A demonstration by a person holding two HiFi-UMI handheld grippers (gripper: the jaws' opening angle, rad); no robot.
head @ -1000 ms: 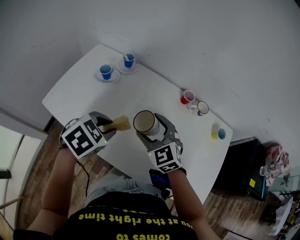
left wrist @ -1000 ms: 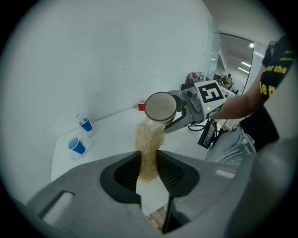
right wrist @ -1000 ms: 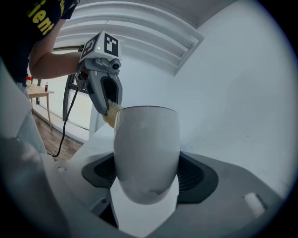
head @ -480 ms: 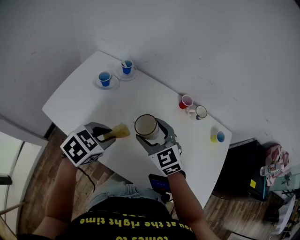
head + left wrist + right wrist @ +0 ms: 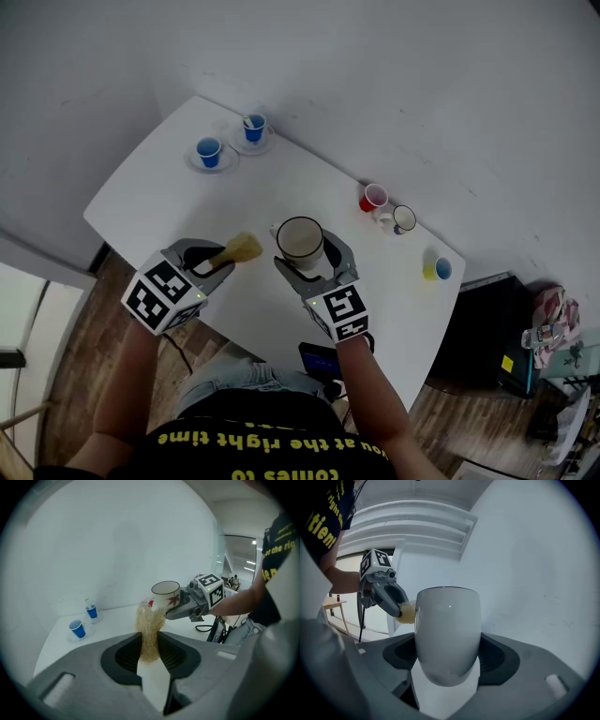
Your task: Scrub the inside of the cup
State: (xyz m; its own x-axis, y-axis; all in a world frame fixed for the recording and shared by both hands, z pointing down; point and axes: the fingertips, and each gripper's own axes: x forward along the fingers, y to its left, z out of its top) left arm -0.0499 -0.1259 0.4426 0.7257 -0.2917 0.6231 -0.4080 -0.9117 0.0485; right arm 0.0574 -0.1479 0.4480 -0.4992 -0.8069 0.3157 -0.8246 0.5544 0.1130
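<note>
My right gripper (image 5: 309, 260) is shut on a white cup (image 5: 300, 240) and holds it upright above the white table (image 5: 159, 187); the cup (image 5: 447, 630) fills the right gripper view between the jaws. The cup (image 5: 166, 595) has a dark rim and a red leaf print. My left gripper (image 5: 217, 260) is shut on a tan scrubbing sponge (image 5: 241, 248); the sponge (image 5: 150, 630) sticks out from between its jaws. The sponge sits just left of the cup, outside it and close to its wall. In the right gripper view the sponge (image 5: 407, 612) shows beside the cup's left side.
Two blue cups on saucers (image 5: 209, 152) (image 5: 254, 127) stand at the table's far left. A red cup (image 5: 373, 198), a white mug (image 5: 403, 218) and a yellow cup (image 5: 437, 270) stand along the right edge. A dark unit (image 5: 492, 352) stands on the wood floor at the right.
The right gripper has carried the cup a little farther out over the table. The left gripper with the sponge has followed, staying just left of the cup.
</note>
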